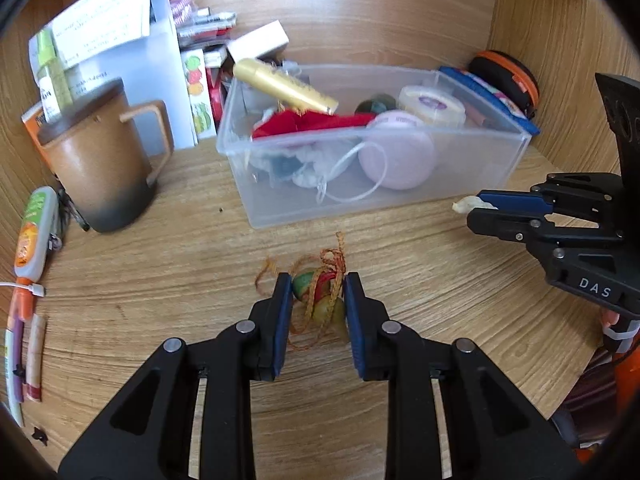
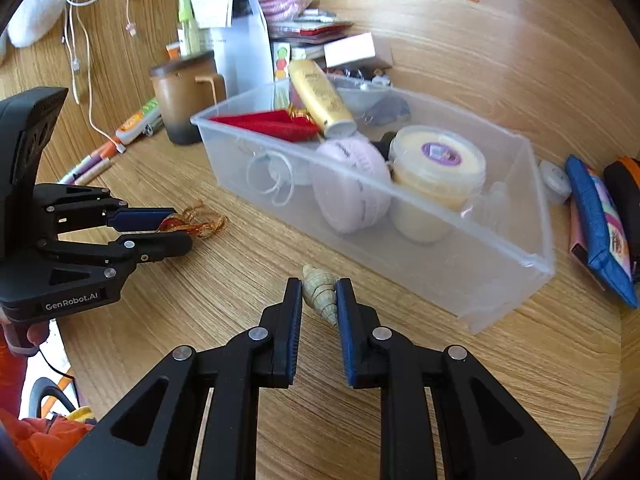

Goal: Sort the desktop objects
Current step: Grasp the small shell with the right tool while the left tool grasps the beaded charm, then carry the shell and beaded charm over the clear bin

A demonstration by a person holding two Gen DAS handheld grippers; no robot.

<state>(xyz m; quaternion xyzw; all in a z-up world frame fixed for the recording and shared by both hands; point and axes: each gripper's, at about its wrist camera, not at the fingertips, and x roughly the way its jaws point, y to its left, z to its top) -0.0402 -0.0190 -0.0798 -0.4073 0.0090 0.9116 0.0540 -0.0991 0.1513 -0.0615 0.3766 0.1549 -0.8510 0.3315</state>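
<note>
My left gripper (image 1: 316,292) is shut on a bead charm (image 1: 320,300), green and yellow beads tied with red and orange cord, just above the wooden desk. It also shows in the right wrist view (image 2: 176,224). My right gripper (image 2: 319,296) is shut on a pale spiral seashell (image 2: 320,290), near the front wall of the clear plastic box (image 2: 500,280). The shell shows in the left wrist view (image 1: 466,204). The box (image 1: 256,184) holds a gold tube (image 1: 284,86), red cloth (image 1: 312,122), a pink round case (image 1: 396,152) and a cream tub (image 1: 432,106).
A brown lidded mug (image 1: 100,160) stands left of the box, with papers and packets (image 1: 120,40) behind it. Pens and a glue bottle (image 1: 32,240) lie at the left edge. A blue pouch (image 2: 600,220) and a black-orange case (image 1: 504,76) sit right of the box.
</note>
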